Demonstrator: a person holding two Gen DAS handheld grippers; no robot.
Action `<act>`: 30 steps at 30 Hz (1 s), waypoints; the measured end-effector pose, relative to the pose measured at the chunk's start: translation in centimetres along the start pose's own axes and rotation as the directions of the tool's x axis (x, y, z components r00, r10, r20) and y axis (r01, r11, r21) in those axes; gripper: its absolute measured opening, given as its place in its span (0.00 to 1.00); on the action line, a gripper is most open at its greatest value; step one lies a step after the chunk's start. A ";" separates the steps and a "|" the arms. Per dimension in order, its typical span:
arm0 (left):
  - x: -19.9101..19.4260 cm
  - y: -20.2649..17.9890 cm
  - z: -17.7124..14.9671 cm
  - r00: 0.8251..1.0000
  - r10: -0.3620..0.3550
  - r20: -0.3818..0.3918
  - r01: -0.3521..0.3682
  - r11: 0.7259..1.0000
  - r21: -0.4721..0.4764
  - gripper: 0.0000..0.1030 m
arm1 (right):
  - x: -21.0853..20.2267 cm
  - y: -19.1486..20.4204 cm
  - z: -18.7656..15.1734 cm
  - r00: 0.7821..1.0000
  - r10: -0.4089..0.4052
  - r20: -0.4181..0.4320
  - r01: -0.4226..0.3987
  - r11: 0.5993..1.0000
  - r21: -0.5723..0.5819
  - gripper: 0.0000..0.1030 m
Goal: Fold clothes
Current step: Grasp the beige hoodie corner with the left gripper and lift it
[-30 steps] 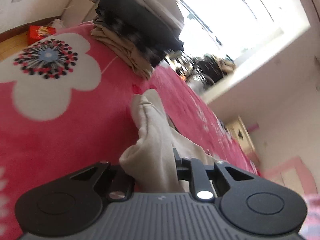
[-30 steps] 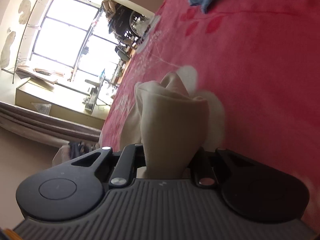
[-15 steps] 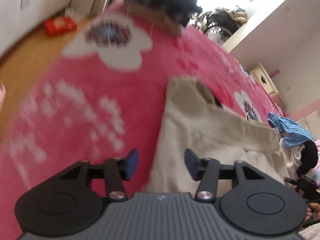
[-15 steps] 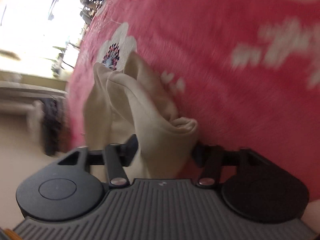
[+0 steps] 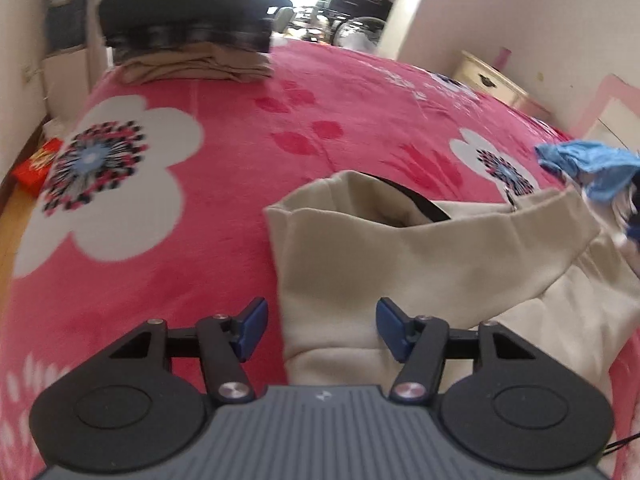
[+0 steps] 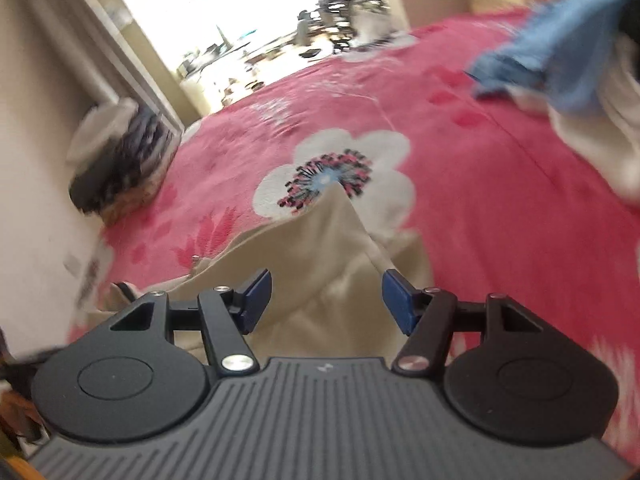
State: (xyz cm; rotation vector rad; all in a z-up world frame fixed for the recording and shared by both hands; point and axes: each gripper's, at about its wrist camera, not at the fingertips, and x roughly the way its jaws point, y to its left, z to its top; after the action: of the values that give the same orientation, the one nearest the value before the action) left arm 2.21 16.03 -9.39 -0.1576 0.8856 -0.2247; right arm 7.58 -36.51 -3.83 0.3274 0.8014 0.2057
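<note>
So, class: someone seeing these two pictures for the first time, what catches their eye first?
The bright pink blanket with big white flowers fills both views. On it lies a beige garment, spread below both open grippers, neither gripping it. A stack of folded clothes sits at the far edge, and a blue garment is crumpled at the right.

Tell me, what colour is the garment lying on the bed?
Beige, the garment; clearest in the left wrist view.

Blue cloth (image 6: 560, 56) & clothes stack (image 6: 120, 160) blurred; cloth cut by edge.
</note>
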 end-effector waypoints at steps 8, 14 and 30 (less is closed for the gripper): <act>1.0 -0.3 -0.1 1.000 -0.018 0.005 0.018 1.000 0.024 0.50 | 4.9 5.5 2.5 0.996 0.067 -0.055 -0.080 0.954 -0.288 0.59; 0.8 0.4 0.0 0.998 -0.038 0.045 0.039 0.999 -0.016 0.23 | 7.9 12.4 0.4 0.972 0.143 -0.185 -0.230 0.742 -0.630 0.58; -1.0 -0.7 0.4 0.983 -0.111 0.149 0.108 0.994 0.030 0.08 | 15.1 24.2 -2.3 0.801 0.372 -0.469 -0.598 0.471 -0.648 0.58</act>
State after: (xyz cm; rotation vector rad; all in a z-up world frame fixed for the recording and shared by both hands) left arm 1.84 15.62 -8.27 -0.2006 0.7244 -0.3205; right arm 14.77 -8.98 -6.63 -0.3354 0.7864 1.1553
